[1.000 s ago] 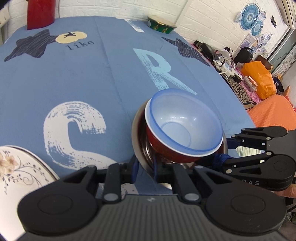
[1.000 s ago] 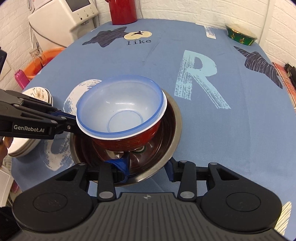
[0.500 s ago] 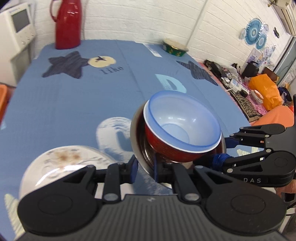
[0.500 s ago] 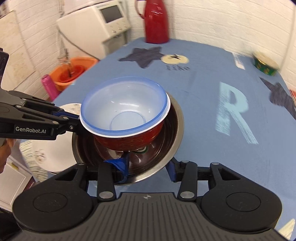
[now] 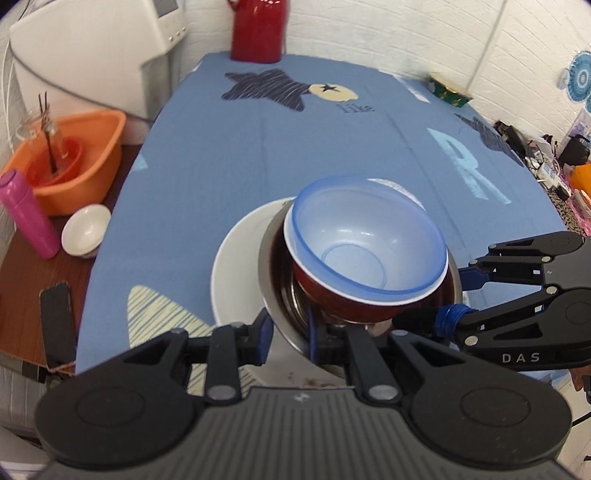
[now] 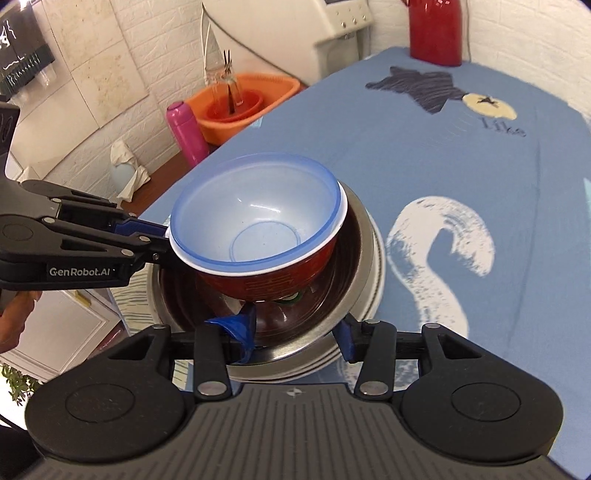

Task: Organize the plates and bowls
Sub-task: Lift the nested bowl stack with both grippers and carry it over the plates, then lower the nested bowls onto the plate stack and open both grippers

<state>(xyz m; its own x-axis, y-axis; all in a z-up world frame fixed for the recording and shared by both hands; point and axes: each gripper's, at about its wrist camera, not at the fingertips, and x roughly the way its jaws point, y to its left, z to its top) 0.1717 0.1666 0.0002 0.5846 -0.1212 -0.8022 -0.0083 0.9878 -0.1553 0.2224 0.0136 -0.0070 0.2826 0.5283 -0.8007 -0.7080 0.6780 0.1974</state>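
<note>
Now both grippers, left [image 5: 288,330] and right [image 6: 295,332], level, jaws pinching the steel bowl [image 6: 354,295] rim.

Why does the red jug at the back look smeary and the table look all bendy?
Left wrist view: the red jug is blurred, and the fisheye lens bows the blue tablecloth. Right wrist view: same curving, and small shiny glints inside the blue bowl.

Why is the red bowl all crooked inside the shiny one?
The red bowl, with the blue bowl nested inside, tilts in the steel bowl instead of sitting flat. The blue tape on one right gripper finger also looks torn and peeling.
</note>
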